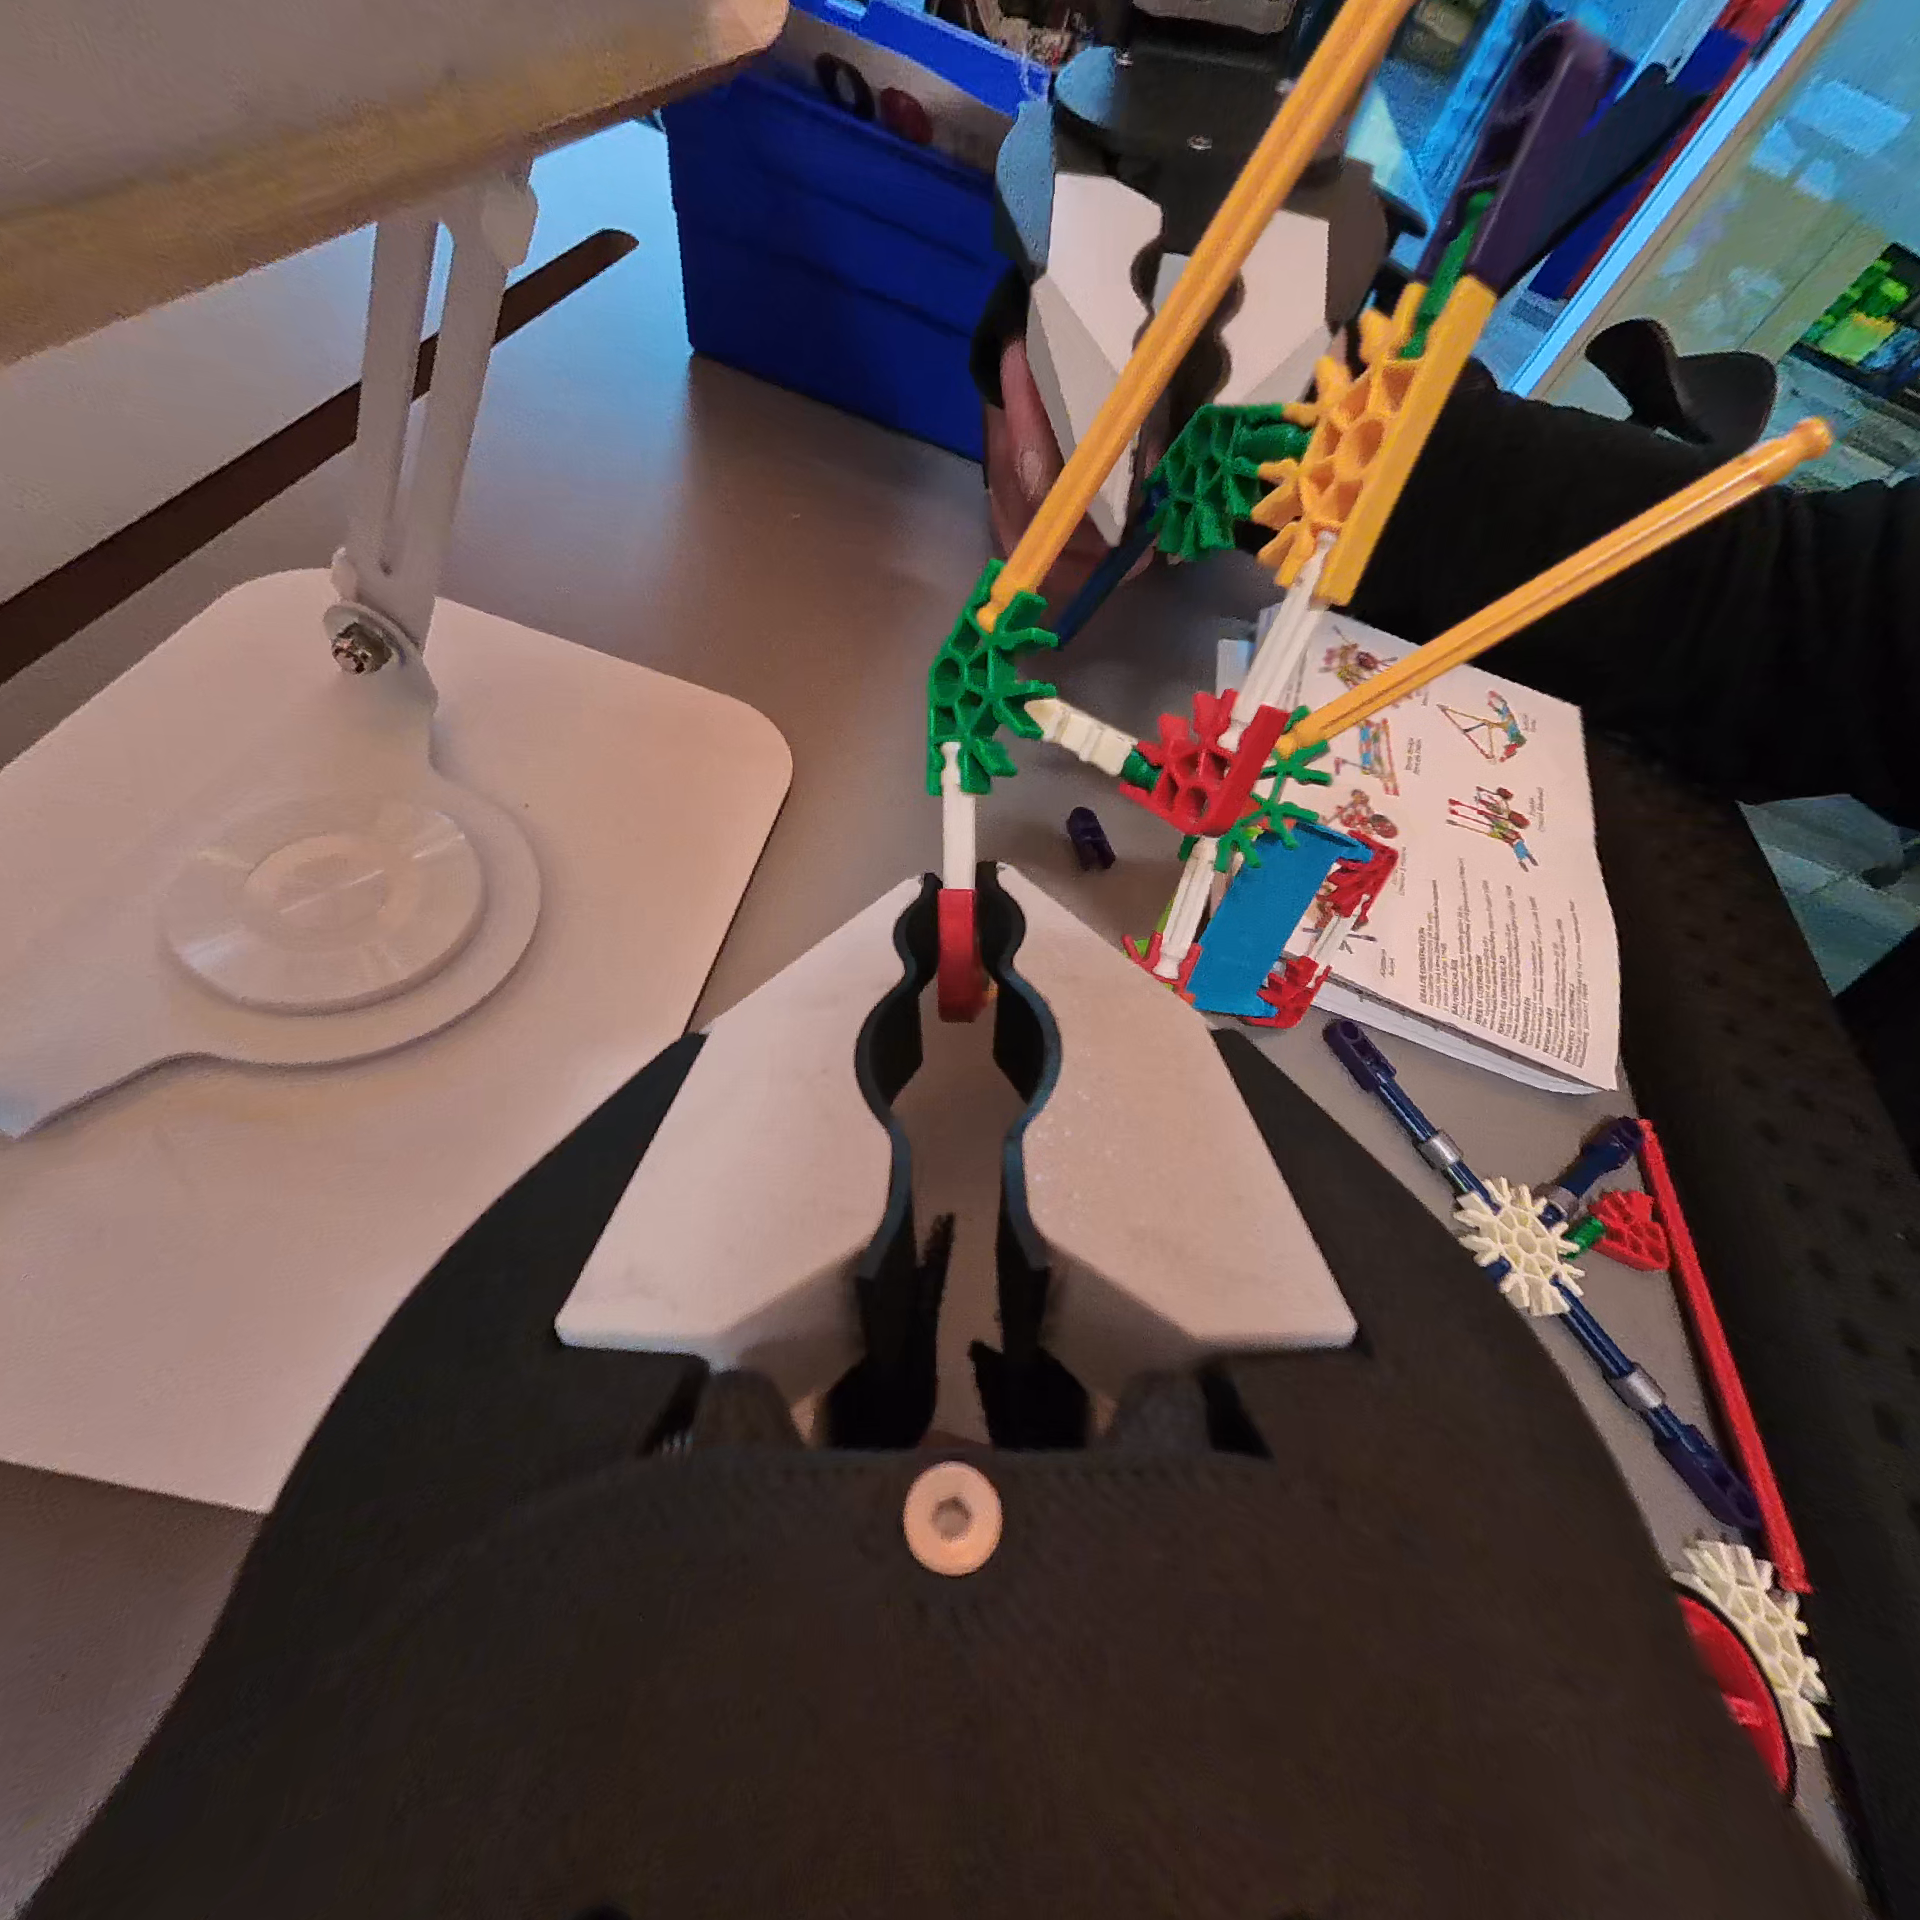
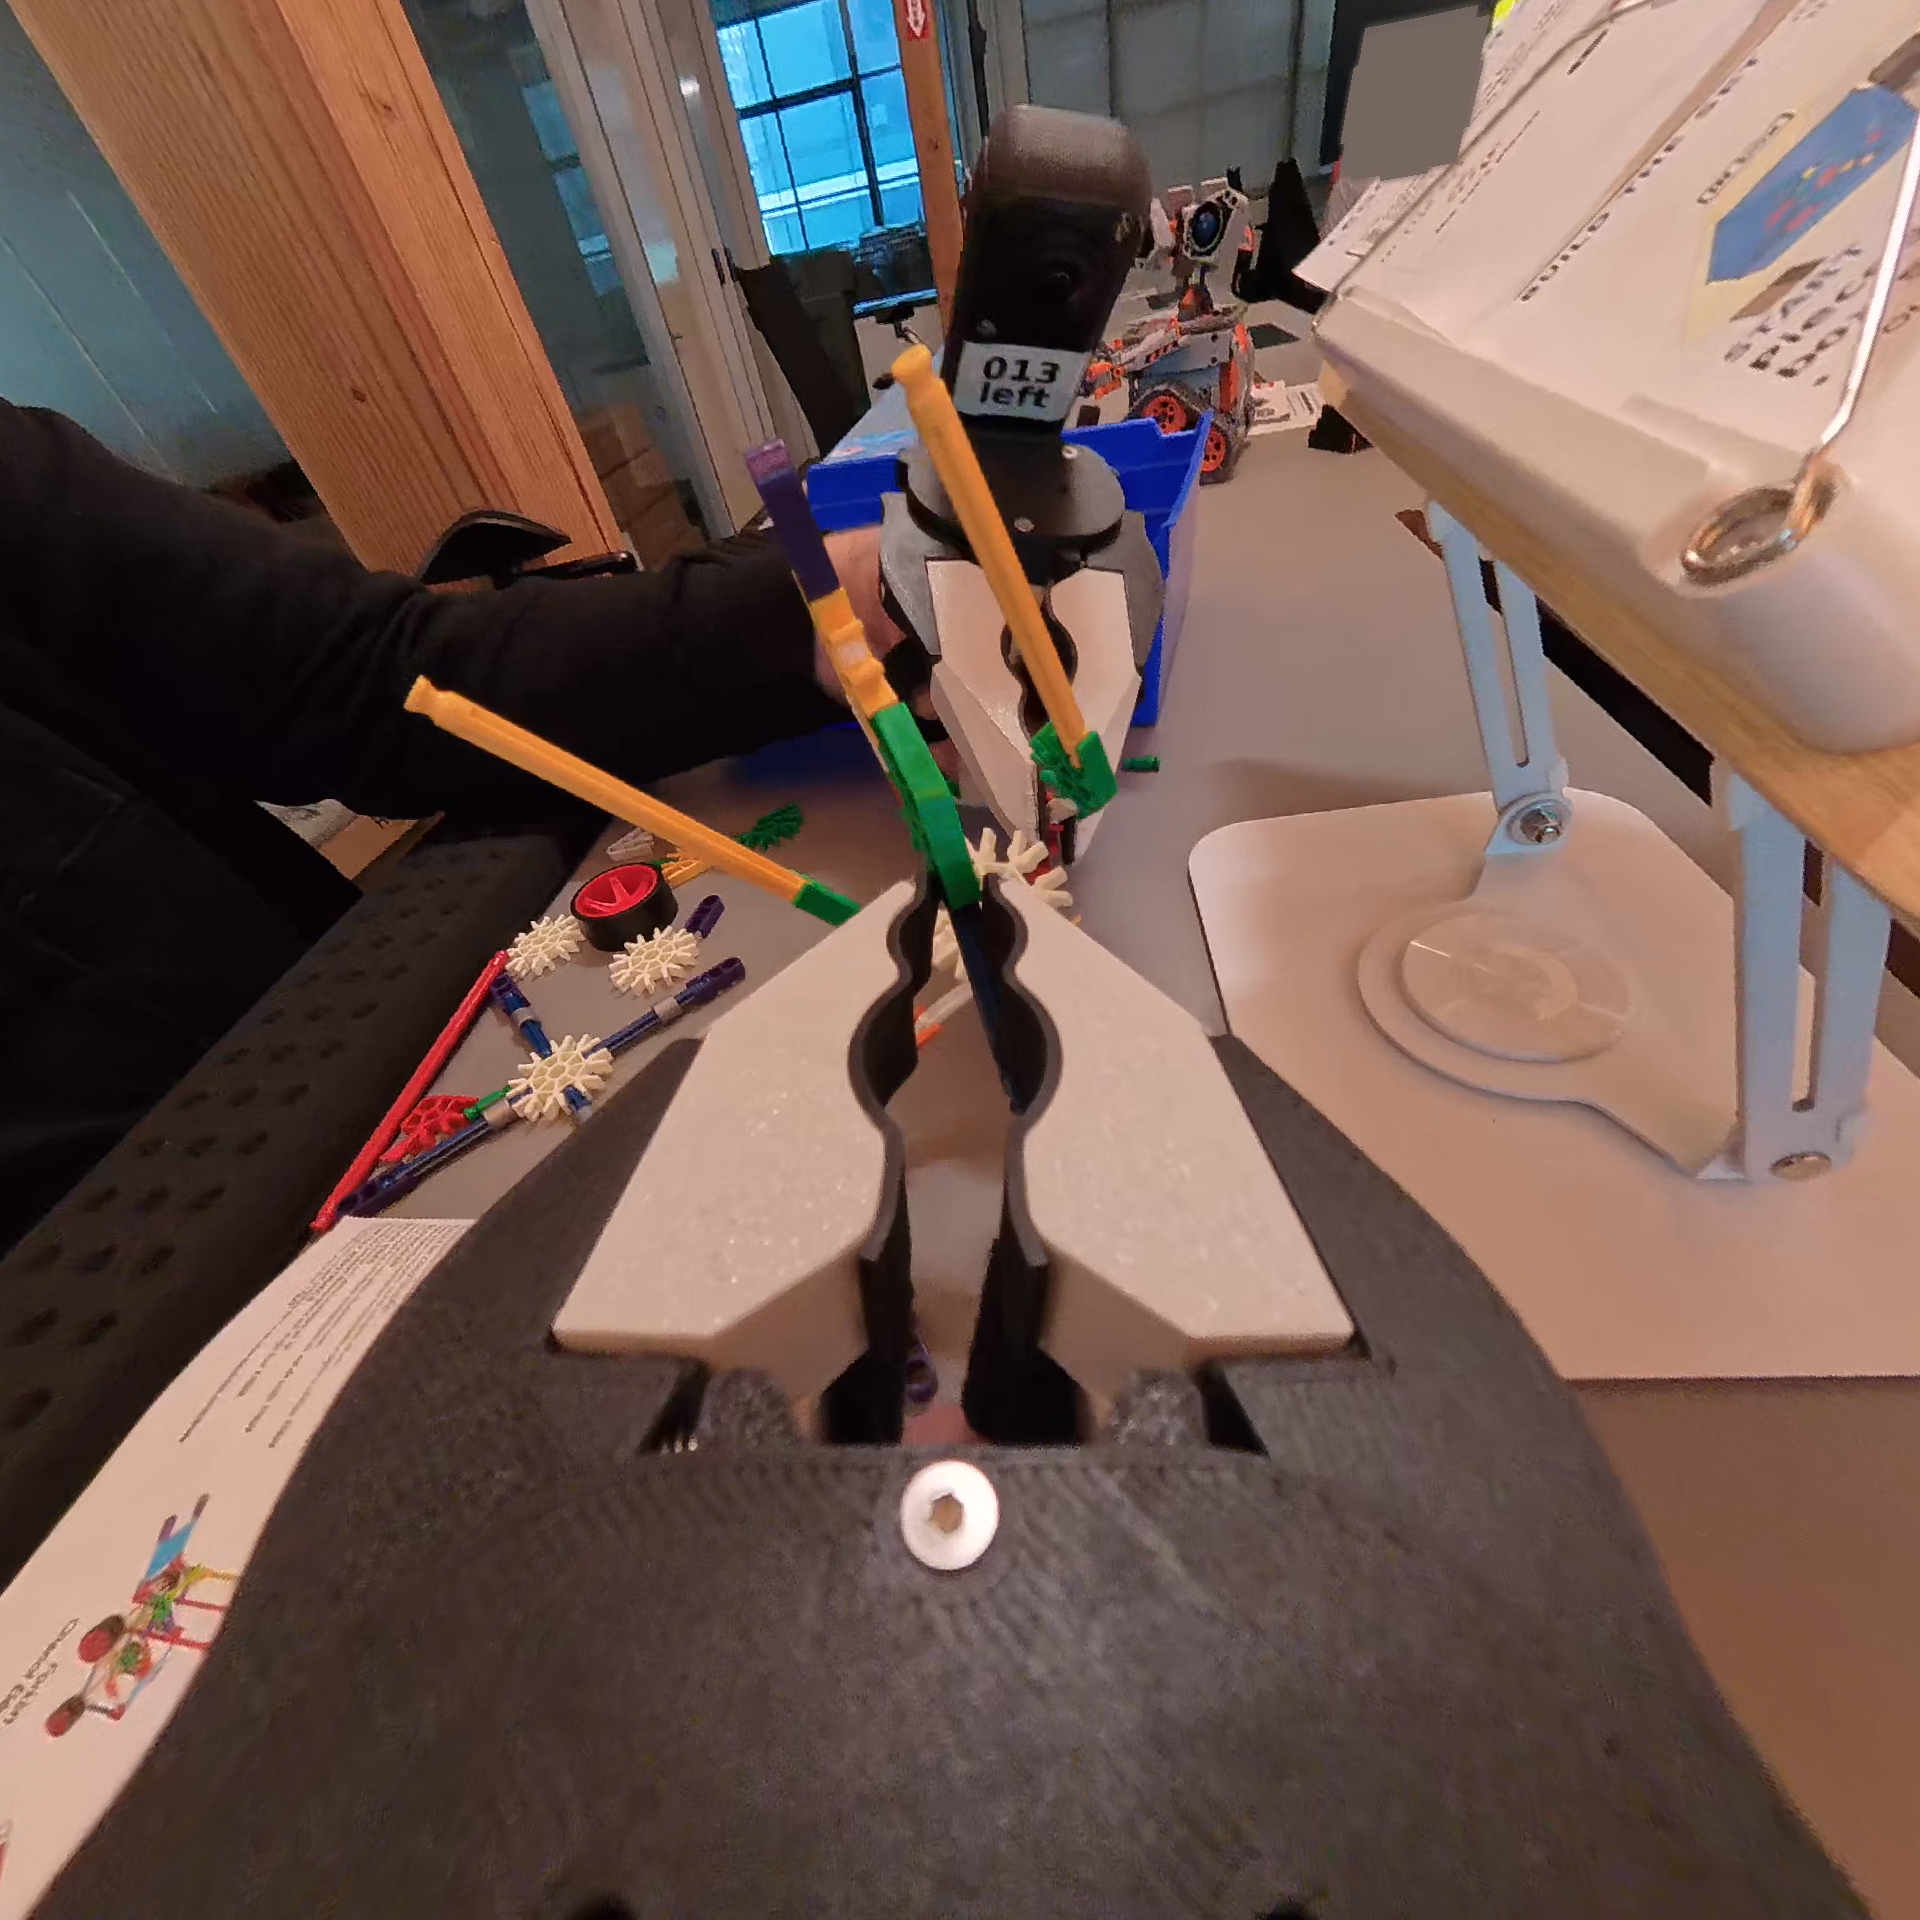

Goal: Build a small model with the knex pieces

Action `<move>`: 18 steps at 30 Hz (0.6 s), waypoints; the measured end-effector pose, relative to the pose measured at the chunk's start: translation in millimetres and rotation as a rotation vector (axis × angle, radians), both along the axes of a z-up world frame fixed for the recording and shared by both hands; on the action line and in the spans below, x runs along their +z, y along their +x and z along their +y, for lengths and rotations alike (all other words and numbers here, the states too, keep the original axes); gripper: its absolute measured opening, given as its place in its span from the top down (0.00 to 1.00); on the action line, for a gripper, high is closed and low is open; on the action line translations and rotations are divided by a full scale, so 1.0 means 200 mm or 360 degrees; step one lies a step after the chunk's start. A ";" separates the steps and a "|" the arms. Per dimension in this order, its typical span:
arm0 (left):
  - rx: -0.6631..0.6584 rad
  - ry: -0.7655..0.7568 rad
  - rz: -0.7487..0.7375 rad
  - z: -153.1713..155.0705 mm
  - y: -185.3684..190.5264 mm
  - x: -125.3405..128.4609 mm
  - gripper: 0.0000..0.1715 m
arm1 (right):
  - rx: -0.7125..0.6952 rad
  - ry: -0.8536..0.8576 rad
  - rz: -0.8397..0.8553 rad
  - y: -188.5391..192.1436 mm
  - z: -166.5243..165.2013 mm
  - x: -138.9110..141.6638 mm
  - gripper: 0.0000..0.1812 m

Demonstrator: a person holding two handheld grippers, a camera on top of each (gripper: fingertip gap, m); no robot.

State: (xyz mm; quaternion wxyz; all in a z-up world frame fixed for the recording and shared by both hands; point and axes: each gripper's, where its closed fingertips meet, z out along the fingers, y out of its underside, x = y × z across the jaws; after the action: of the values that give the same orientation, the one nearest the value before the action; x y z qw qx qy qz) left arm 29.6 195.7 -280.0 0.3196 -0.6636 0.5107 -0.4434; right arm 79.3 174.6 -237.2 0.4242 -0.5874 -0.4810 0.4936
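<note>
A rod-and-connector toy model with green connectors (image 1: 977, 696), a yellow connector (image 1: 1351, 457), white rods and long yellow rods (image 1: 1143, 343) hangs above the grey table (image 1: 644, 499) between both grippers. My left gripper (image 1: 961, 896) is shut on a red connector (image 1: 958, 961) at the end of a white rod at the model's bottom. My right gripper (image 2: 961, 896) is shut on a dark blue rod (image 2: 992, 1008) that runs up to a green connector (image 2: 925, 800). Each gripper shows in the other's view, facing it: the right one (image 1: 1143, 488), the left one (image 2: 1039, 805).
A white stand with a flat base (image 1: 364, 831) fills the left. A blue bin (image 1: 831, 270) stands behind. An instruction booklet (image 1: 1475, 831), a blue-panel sub-assembly (image 1: 1268, 925), a small purple piece (image 1: 1088, 836), loose rods with white snowflake connectors (image 1: 1517, 1247) and a red wheel (image 2: 623, 904) lie nearby. A person's black sleeve (image 1: 1662, 582) reaches in. Across from one pair of fingers to the other is roughly 8 cm.
</note>
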 end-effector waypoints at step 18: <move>0.0117 -0.0197 0.0194 0.03 -0.02 -0.09 0.97 | -0.0235 0.0158 -0.0362 0.04 0.13 -0.21 0.94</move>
State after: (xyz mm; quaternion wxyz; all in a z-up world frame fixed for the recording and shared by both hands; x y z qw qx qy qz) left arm 25.8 201.5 -297.6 0.2623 -0.7261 0.4761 -0.4210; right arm 87.0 200.3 -279.0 0.4306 -0.6517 -0.5053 0.3668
